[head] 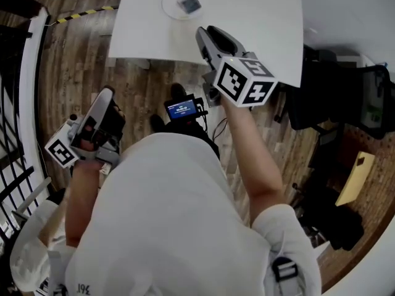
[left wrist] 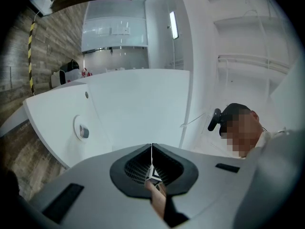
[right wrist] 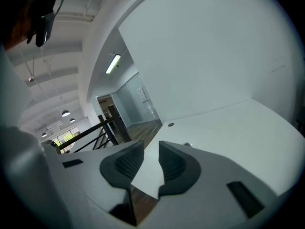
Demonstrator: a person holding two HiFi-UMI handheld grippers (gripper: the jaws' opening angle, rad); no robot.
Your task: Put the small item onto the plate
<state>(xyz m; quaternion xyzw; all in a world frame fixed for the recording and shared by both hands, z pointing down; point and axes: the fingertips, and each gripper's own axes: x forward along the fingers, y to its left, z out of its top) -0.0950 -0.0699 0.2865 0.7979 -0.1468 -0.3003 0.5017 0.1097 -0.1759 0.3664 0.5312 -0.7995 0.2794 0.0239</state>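
At the top of the head view, the small item (head: 189, 4) already lies on the round plate (head: 168, 6), which sits on the white desk (head: 265, 11). The right claw (head: 207, 38) hangs just below and right of the plate, above the desk's near edge. Its jaws stand slightly apart with nothing between them. The left claw (head: 106, 98) is at the lower left, over the wooden floor (head: 142, 85) and well off the desk, with its jaws pressed together and empty.
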